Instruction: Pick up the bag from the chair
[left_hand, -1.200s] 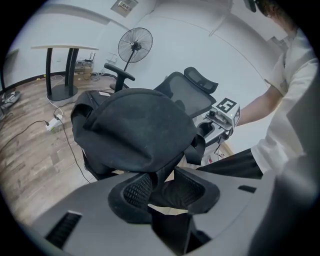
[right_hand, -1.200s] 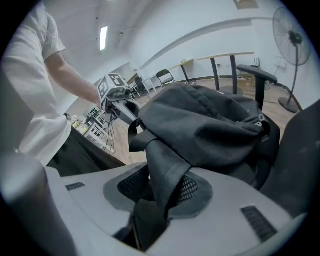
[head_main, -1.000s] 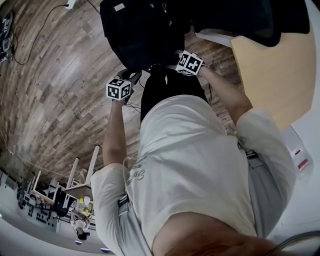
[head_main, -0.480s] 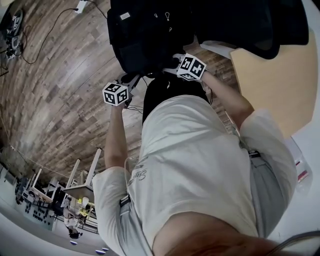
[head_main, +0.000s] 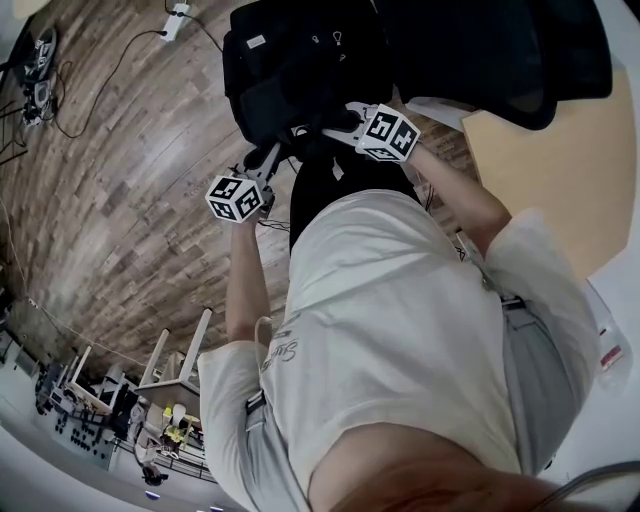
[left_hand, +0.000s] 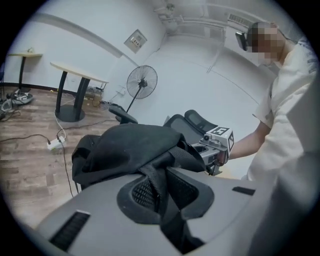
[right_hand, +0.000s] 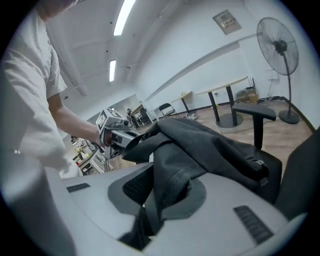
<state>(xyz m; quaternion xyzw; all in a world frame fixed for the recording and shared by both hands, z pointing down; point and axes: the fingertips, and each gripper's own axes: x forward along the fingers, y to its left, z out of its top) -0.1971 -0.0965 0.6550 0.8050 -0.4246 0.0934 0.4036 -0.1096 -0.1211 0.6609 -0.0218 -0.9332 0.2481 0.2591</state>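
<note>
Our left gripper (left_hand: 162, 200) is pressed shut on the bag (head_main: 300, 70): a black webbing strap (left_hand: 157, 172) runs down through its jaws and is pinched there. Our right gripper (right_hand: 150, 205) has just been closing its jaws, and a strap with a fold of the same black cloth sits gripped between them.

The bag lies straight ahead of both grippers and a little below them, at the front edge of the chair (head_main: 500, 45). We cannot tell whether its underside rests on the seat or hangs clear. Its long axis runs away from us, from the held straps toward the chair's armrest (right_hand: 254, 112).

The two grippers sit side by side at the bag's near end, so neither hand is nearer and the load looks shared. We judge the lift should go up and back toward us, keeping both hands level so the far end does not catch the armrest.
</note>
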